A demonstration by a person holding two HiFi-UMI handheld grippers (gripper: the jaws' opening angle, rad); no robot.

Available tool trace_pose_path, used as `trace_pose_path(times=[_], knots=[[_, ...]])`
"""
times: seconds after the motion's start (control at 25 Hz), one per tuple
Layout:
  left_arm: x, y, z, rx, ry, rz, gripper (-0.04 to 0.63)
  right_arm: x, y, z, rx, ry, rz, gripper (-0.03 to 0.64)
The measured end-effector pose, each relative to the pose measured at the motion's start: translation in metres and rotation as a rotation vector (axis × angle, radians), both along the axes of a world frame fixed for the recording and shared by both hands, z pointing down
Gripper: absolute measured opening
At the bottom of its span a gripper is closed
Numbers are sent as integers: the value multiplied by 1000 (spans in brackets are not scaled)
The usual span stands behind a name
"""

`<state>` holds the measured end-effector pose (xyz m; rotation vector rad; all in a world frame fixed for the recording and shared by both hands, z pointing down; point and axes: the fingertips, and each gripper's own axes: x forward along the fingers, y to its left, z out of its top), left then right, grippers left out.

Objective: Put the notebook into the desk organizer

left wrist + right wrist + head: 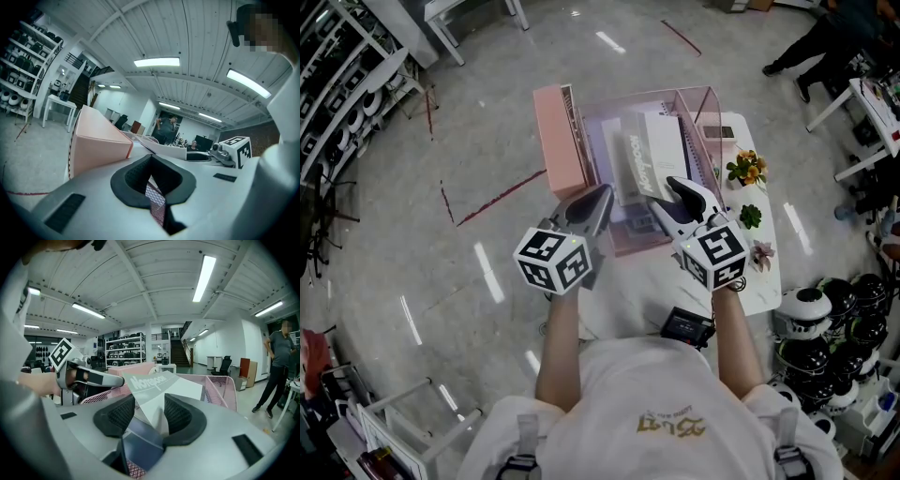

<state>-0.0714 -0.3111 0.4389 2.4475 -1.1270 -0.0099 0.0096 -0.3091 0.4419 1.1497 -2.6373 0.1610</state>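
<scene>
**Two jaws spread around the notebook's corner**

Right gripper (664, 199) is the nearer one. Its jaws stand apart with the near corner of the notebook (652, 155) between them. The notebook leans inside the desk organizer (562, 141), its long axis running away from the jaws. Left gripper (598, 199) has its jaws together and holds nothing.

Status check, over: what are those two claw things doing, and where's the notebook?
Left gripper shut, empty. Right gripper open, straddling the notebook corner. Notebook leaning inside pink mesh desk organizer. Nothing blocking.
</scene>
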Motion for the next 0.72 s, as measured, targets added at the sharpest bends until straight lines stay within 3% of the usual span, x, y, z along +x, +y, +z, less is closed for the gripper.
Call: trace_pose_path(times=[0.16, 0.36, 0.72], knots=[[2, 0, 1, 0, -2, 3, 17, -6, 4, 4, -22, 17, -54, 252], [4, 0, 0, 0, -8, 2, 17, -9, 6, 7, -8, 55, -74, 267], [5, 6, -1, -6, -16, 7, 17, -7, 9, -2, 1, -26, -72, 311]])
